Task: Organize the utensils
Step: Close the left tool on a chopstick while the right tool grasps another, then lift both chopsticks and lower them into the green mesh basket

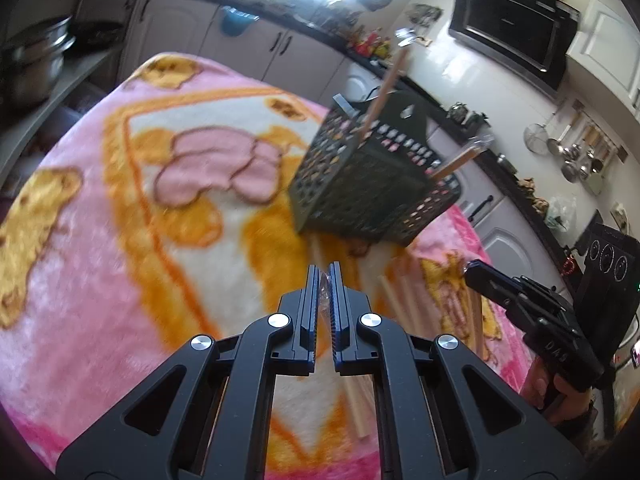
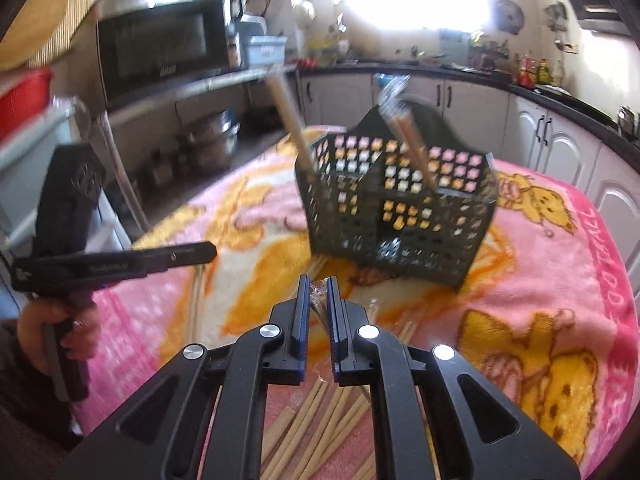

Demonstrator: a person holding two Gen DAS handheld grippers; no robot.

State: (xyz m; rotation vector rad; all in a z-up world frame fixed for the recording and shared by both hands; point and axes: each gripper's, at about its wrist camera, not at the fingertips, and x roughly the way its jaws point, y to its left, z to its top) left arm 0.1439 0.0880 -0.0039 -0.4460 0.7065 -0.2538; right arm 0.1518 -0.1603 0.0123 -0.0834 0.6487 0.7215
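Observation:
A dark perforated utensil basket (image 1: 362,176) (image 2: 396,208) stands on a pink and orange blanket, with two wrapped wooden chopstick sets (image 1: 386,88) (image 2: 290,124) standing in it. My left gripper (image 1: 325,276) is shut on a clear-wrapped chopstick set (image 1: 325,286) just in front of the basket. My right gripper (image 2: 317,284) is shut on the clear wrapper end of another chopstick set (image 2: 318,300). Several loose chopsticks (image 2: 316,416) lie on the blanket below the right gripper. The right gripper also shows in the left wrist view (image 1: 472,270), the left in the right wrist view (image 2: 210,250).
The blanket (image 1: 100,240) covers a table. Kitchen cabinets (image 2: 532,136), a microwave (image 2: 160,44), pots on a shelf (image 1: 36,60) and hanging utensils (image 1: 576,152) surround it. More chopsticks (image 1: 400,296) lie between the grippers.

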